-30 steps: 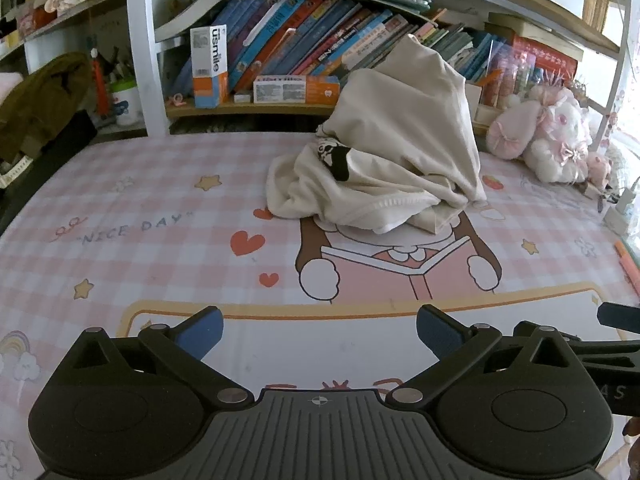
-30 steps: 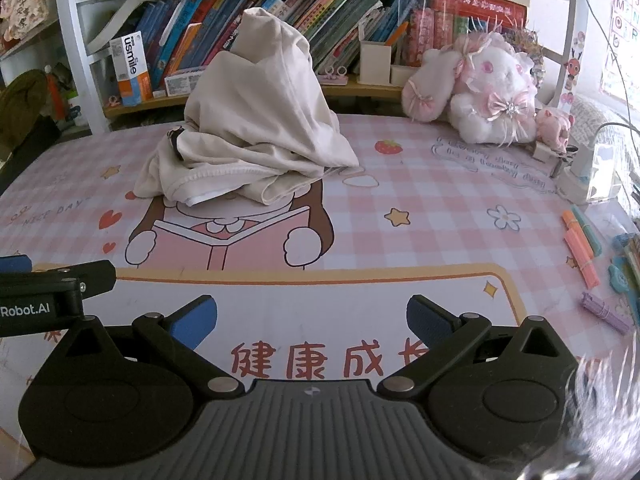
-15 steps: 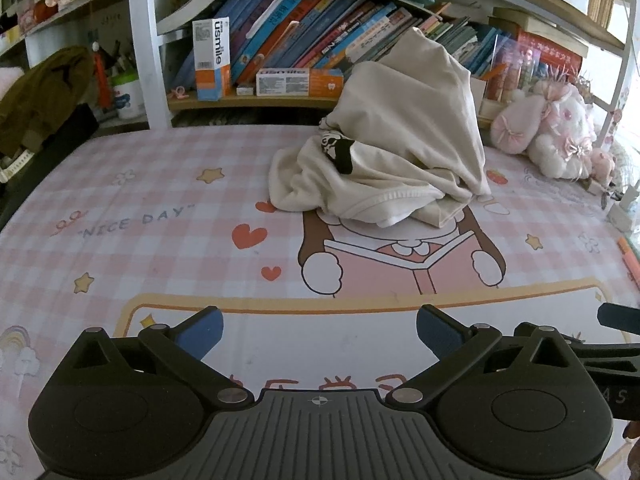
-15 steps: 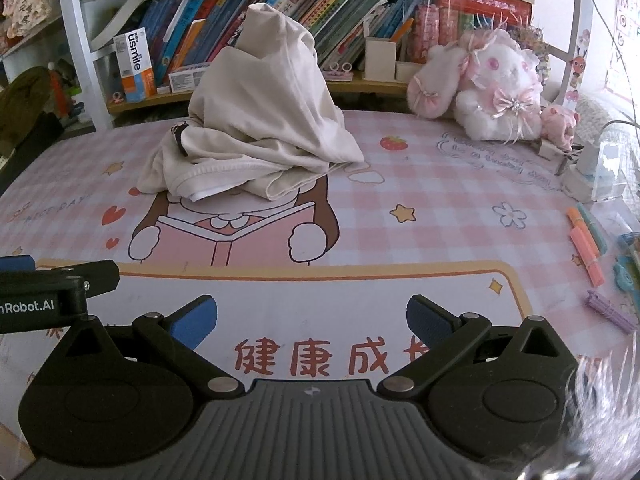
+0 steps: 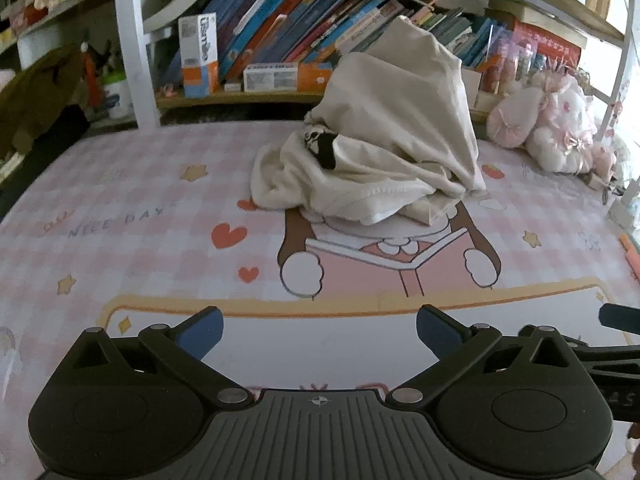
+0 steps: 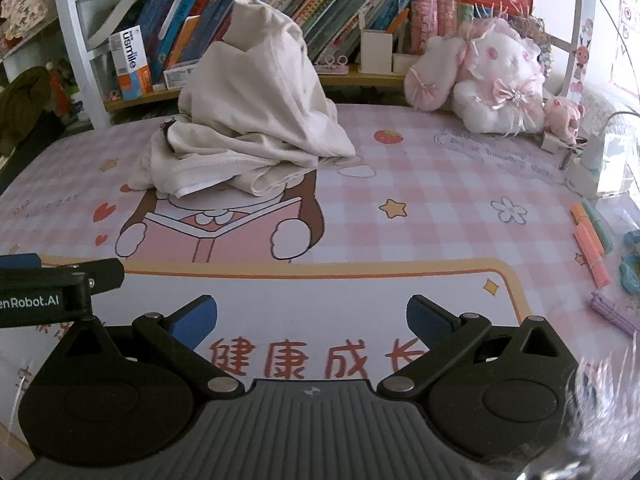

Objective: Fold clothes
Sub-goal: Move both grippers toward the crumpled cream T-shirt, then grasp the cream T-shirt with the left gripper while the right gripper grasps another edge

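While a pink checked mat (image 6: 440, 184) is covering the desk, a cream garment (image 5: 372, 160) is lying heaped at its far side against the bookshelf (image 5: 280, 40), beside a plush rabbit (image 6: 492, 76). Left gripper (image 5: 319, 330) and right gripper (image 6: 312, 316) are hovering wide-fingered, empty, over bare near mat.

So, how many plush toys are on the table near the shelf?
2. A big white and pink plush rabbit lies at the far right by the bookshelf. A small pink plush sits just right of it, touching it. Others may be hidden behind them.
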A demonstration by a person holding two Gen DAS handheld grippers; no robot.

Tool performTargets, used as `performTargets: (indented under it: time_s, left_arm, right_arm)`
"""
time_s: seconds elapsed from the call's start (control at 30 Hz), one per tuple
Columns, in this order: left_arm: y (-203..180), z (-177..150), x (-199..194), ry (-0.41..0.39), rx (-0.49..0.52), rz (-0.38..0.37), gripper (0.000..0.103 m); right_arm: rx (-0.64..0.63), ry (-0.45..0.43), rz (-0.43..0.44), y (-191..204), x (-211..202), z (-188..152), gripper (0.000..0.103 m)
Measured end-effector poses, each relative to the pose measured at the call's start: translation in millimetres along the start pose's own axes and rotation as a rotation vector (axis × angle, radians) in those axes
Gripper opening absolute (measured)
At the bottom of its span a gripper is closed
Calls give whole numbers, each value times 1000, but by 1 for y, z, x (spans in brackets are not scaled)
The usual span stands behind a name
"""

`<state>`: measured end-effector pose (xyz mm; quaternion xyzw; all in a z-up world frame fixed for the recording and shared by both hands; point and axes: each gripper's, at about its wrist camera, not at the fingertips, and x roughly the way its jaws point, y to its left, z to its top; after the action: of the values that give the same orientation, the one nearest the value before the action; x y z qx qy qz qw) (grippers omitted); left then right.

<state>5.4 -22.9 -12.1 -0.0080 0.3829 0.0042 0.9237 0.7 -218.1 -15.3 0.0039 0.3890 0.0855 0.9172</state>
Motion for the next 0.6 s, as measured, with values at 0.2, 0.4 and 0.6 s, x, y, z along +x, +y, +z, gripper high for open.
performTargets:
  time_s: [0.2, 0.4, 0.6]
  left_arm:
    - [-16, 9, 14, -64, 112, 36, 103]
    - [-32, 30, 37, -105, 174, 40, 103]
    - [-46, 47, 61, -150, 241, 54, 103]
  right_arm:
    - [33, 6, 7, -20, 4, 0, 102]
    - [50, 18, 11, -38, 7, -2, 102]
    - [35, 43, 9, -50, 10, -2, 102]
